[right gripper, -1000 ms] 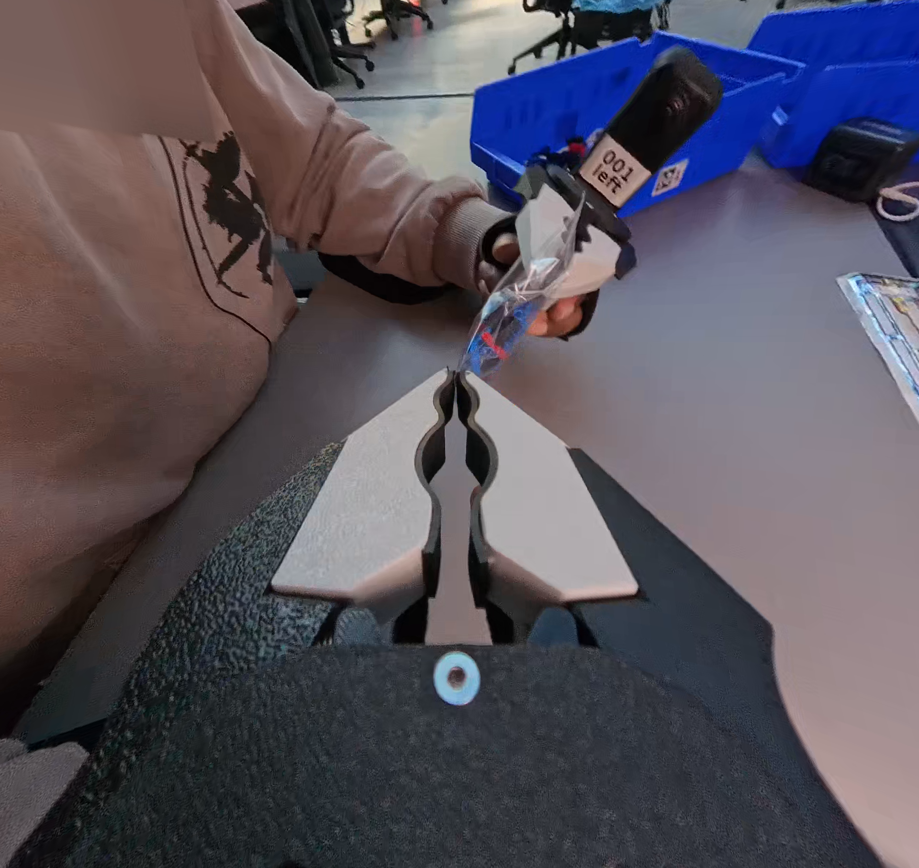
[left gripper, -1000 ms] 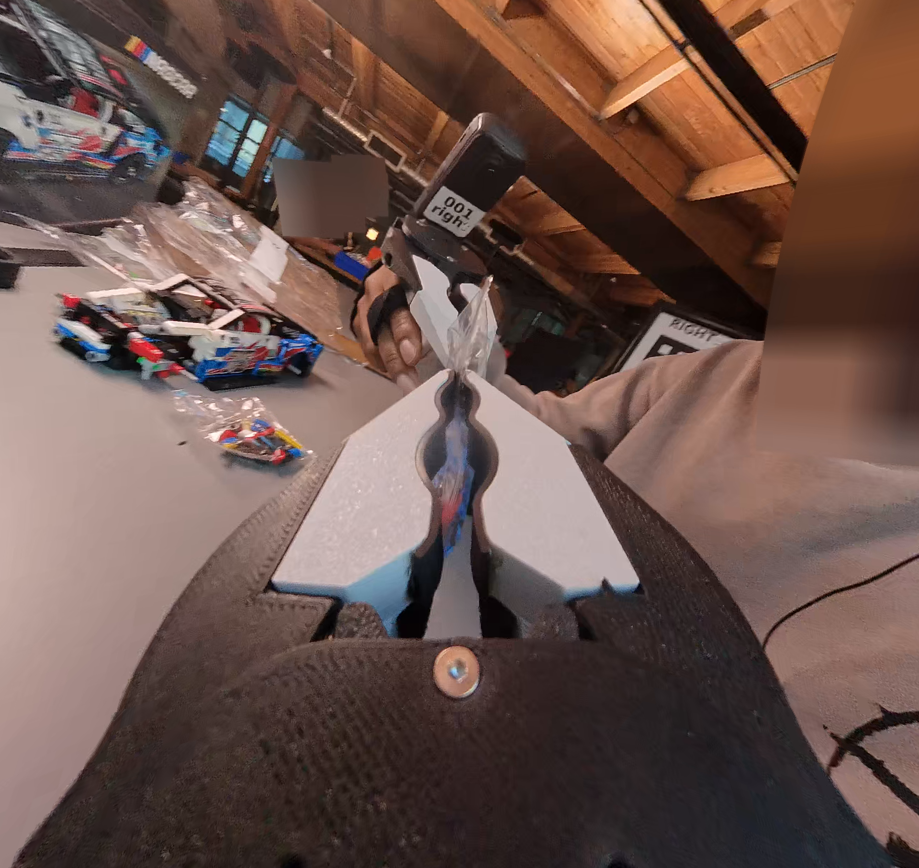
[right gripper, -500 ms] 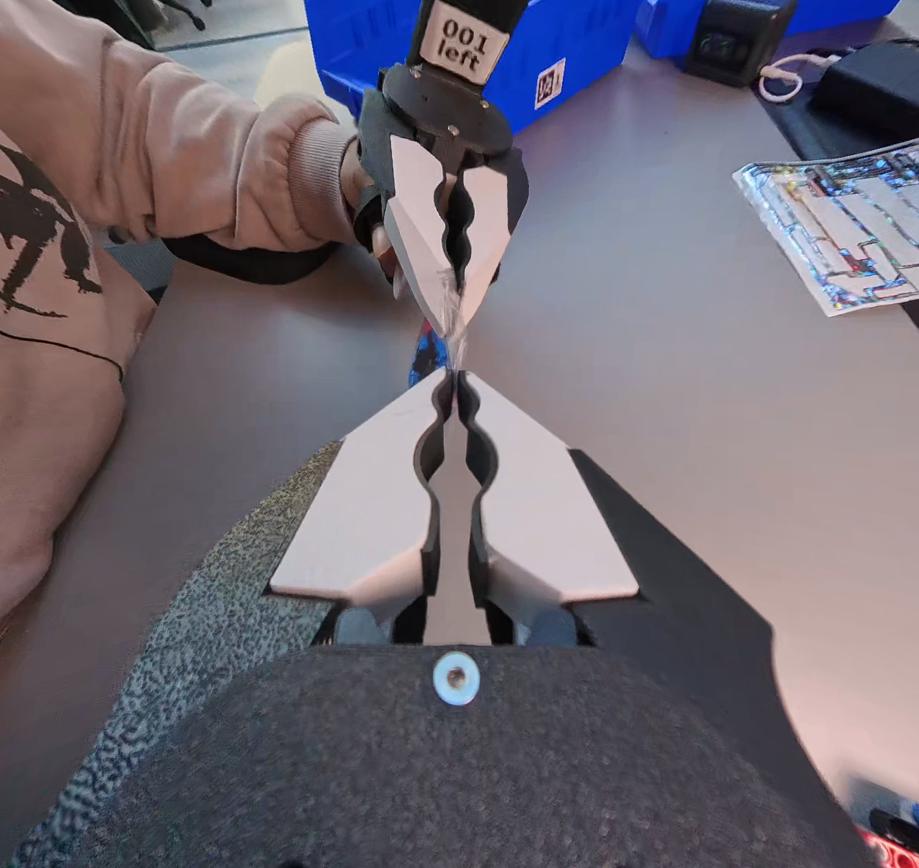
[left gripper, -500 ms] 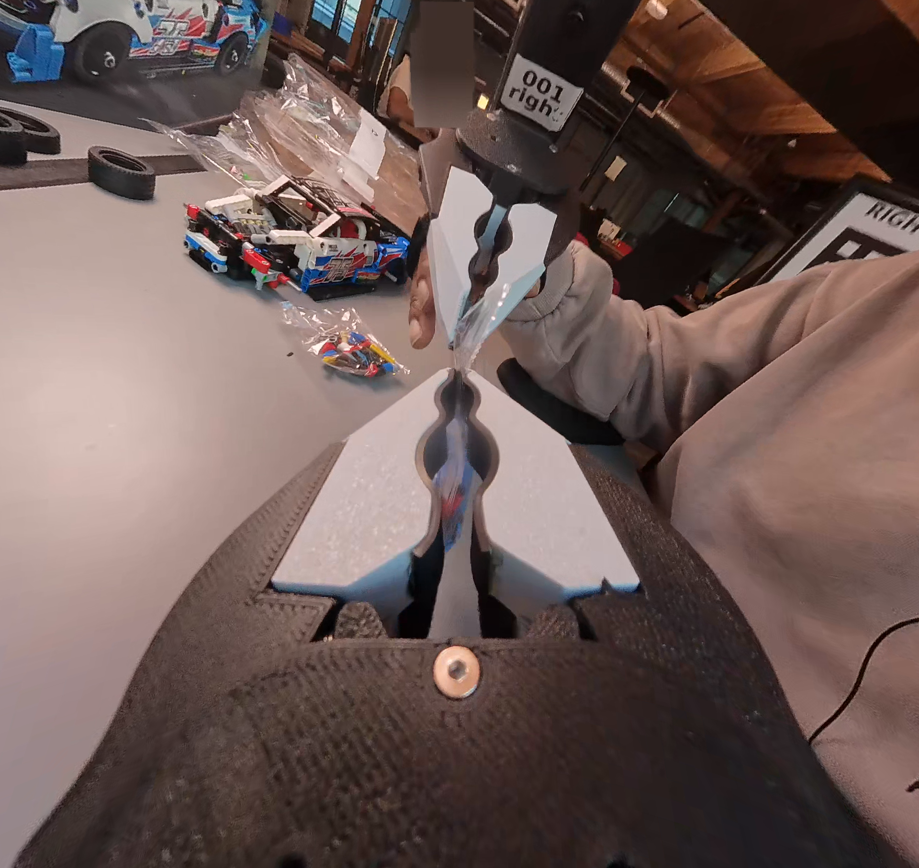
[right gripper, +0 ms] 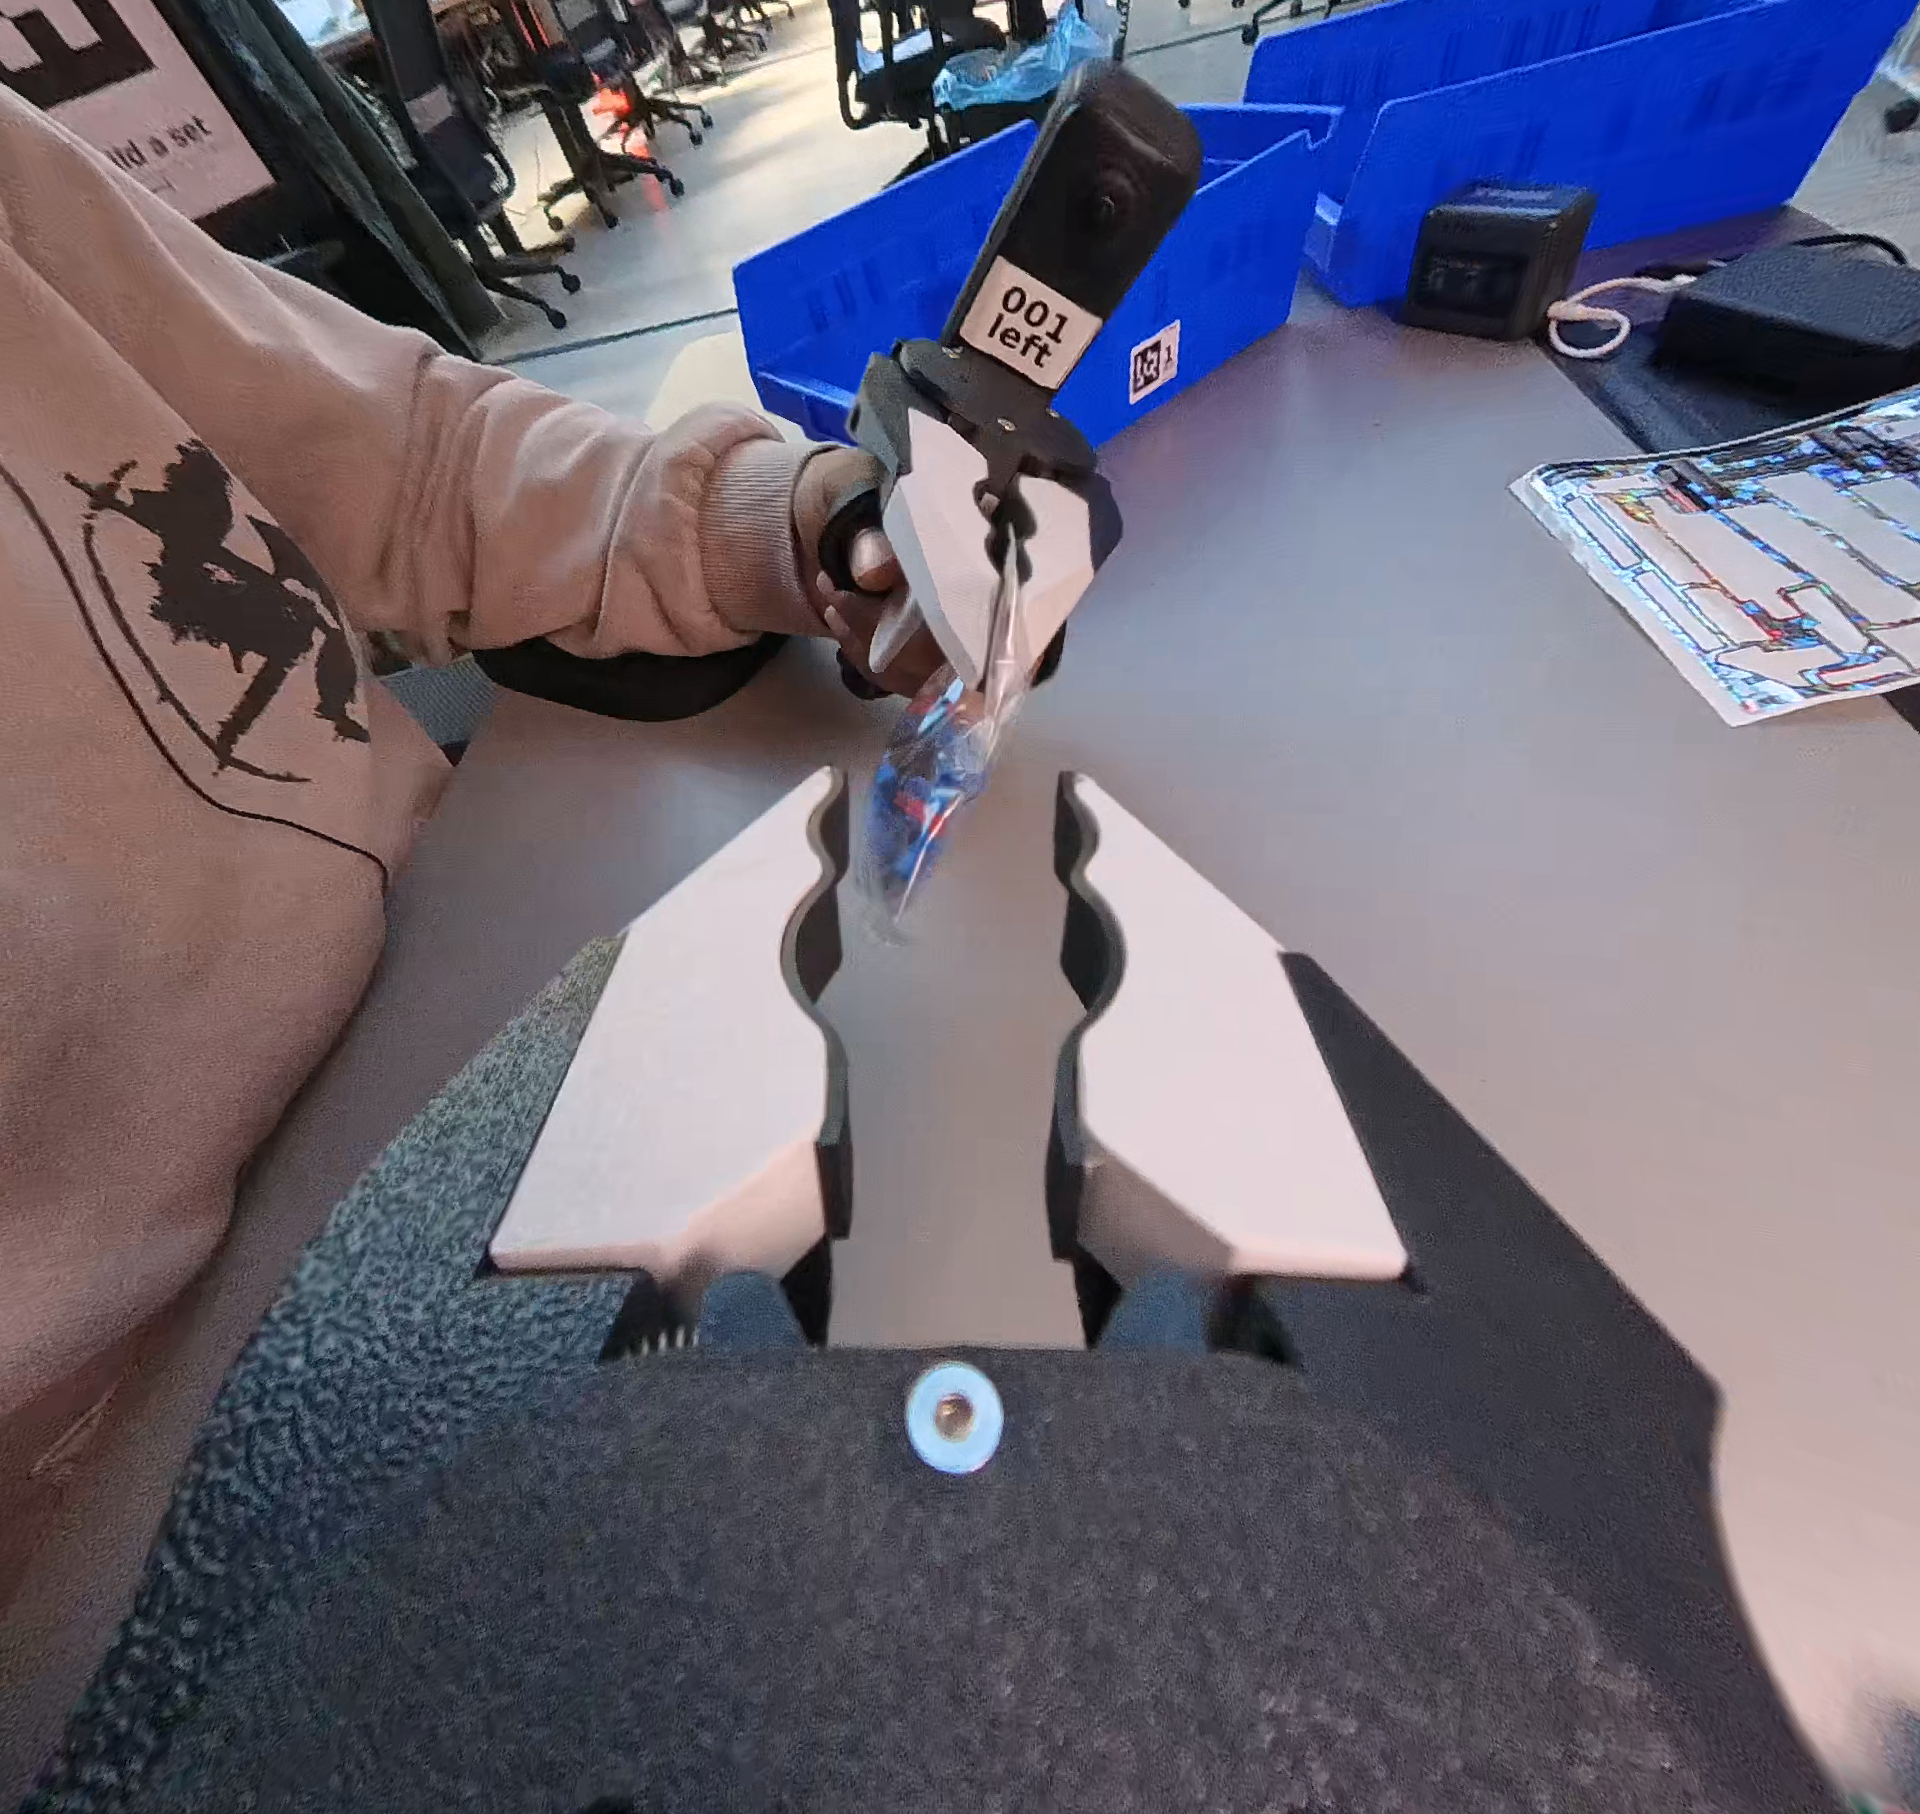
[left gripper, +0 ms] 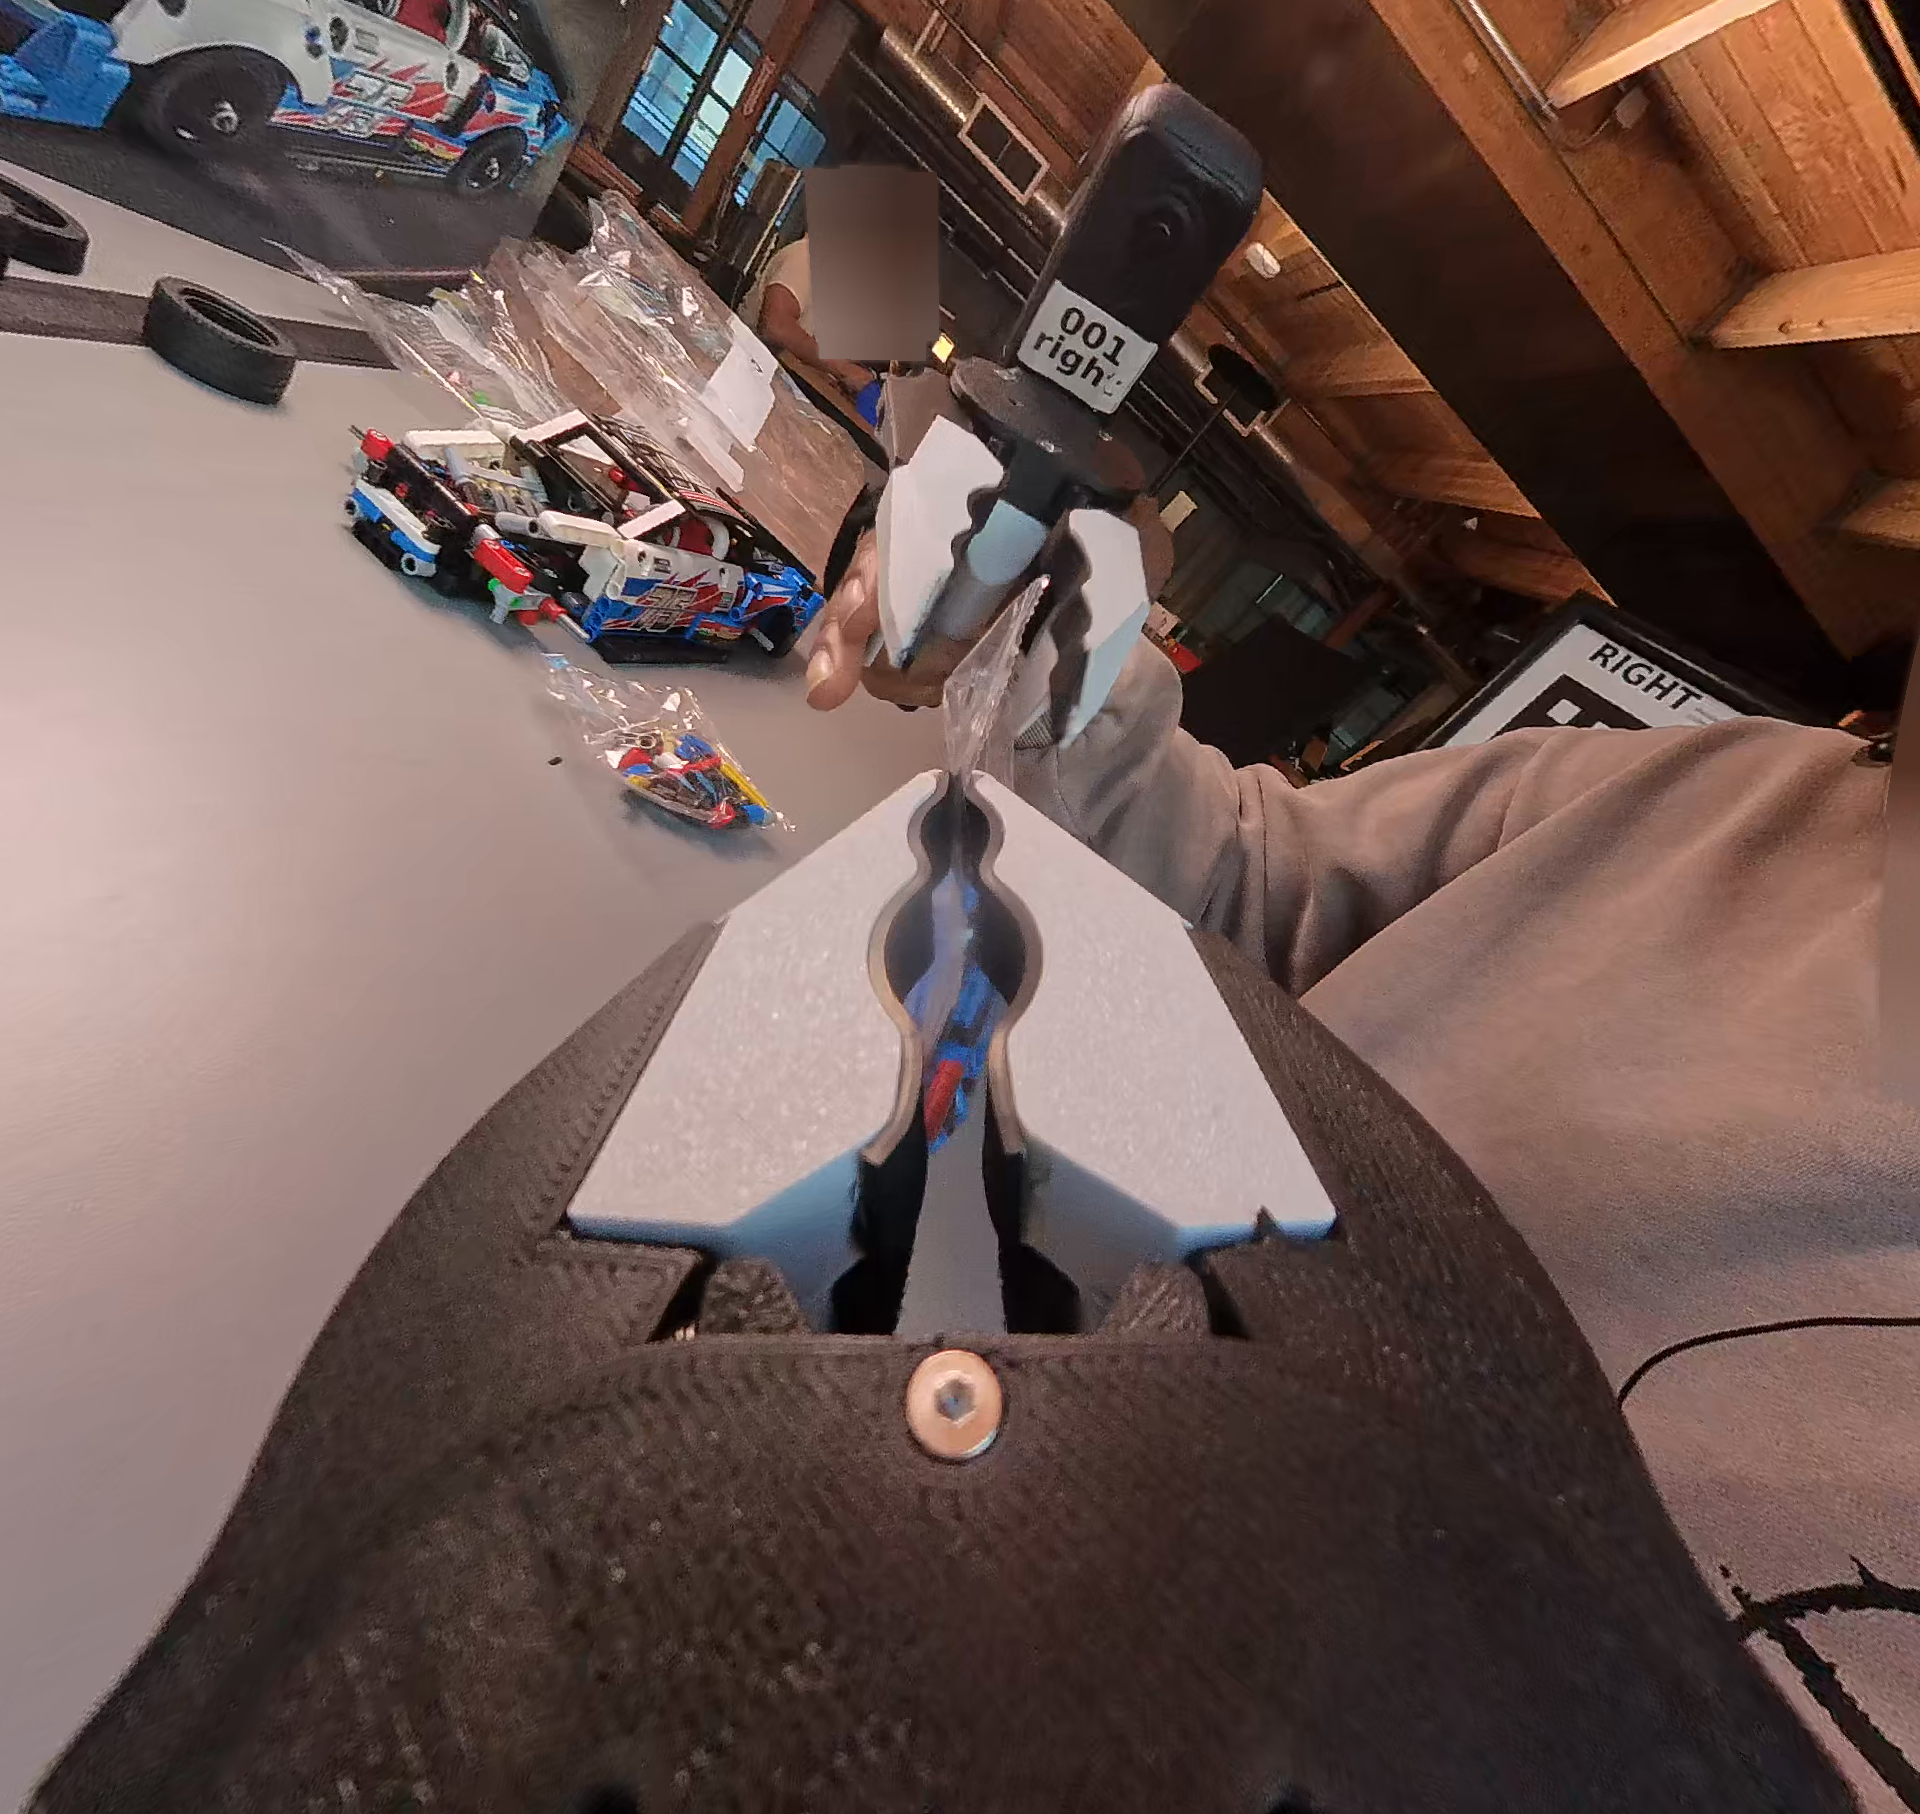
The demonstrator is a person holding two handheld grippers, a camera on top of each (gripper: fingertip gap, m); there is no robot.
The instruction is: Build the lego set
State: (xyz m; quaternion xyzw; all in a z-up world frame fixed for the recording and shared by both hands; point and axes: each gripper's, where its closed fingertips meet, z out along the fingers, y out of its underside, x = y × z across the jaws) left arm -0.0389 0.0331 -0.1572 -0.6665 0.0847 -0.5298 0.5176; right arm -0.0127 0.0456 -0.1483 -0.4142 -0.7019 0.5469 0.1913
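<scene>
My left gripper [left gripper: 956, 777] is shut on a clear plastic bag [left gripper: 961, 985] of blue and red lego pieces. The bag's top edge sticks out past the fingertips. In the right wrist view the bag [right gripper: 914, 808] hangs below the left gripper [right gripper: 1003, 663], above the table. My right gripper [right gripper: 951, 782] is open and empty, its fingers on either side of the hanging bag without touching it. It also shows in the left wrist view [left gripper: 987, 694], open, just beyond the bag's top. A partly built lego car [left gripper: 582, 538] stands on the grey table [left gripper: 208, 829].
A second bag of pieces [left gripper: 686, 767] lies near the car. A loose black tire [left gripper: 218, 351], empty plastic bags [left gripper: 582, 310] and the set's box [left gripper: 260, 50] are farther back. Blue bins [right gripper: 1039, 237], a black device [right gripper: 1496, 247] and a sticker sheet [right gripper: 1766, 569] are on the right wrist view's side. The tips of one gripper are about 4 cm away from the tips of the other. Between my right fingertips and the partly built lego car [left gripper: 582, 538] there is roughly 25 cm.
My right gripper was shut on the bag's top edge; it has opened, let go and drawn back a little. The left gripper still holds the bag.
</scene>
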